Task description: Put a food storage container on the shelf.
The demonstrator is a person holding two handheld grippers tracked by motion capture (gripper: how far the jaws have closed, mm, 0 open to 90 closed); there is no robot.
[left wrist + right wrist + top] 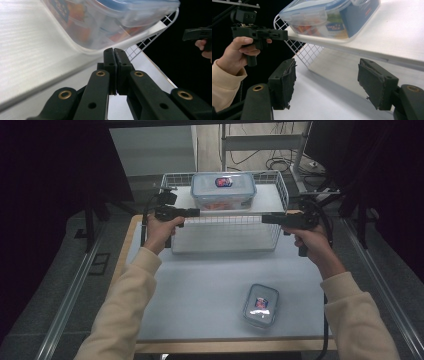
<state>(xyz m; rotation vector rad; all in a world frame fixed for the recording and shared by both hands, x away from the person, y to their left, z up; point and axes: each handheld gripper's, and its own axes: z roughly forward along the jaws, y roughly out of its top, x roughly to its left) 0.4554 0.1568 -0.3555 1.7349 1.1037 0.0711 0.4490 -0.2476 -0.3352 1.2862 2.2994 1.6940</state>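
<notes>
My left gripper (114, 51) is clenched on nothing beside the wire basket (280, 185); my right gripper (327, 82) fingers gape empty.

My left gripper (115, 53) is matt black plastic with brass-coloured rivets. My right gripper (327, 82) carries rough, frayed black pads (372, 83). The wire basket (281, 187) is white-coated metal. The food container (223, 190) in it is glossy clear plastic. The table (200, 290) has a matt pale top with a wood edge.
</notes>
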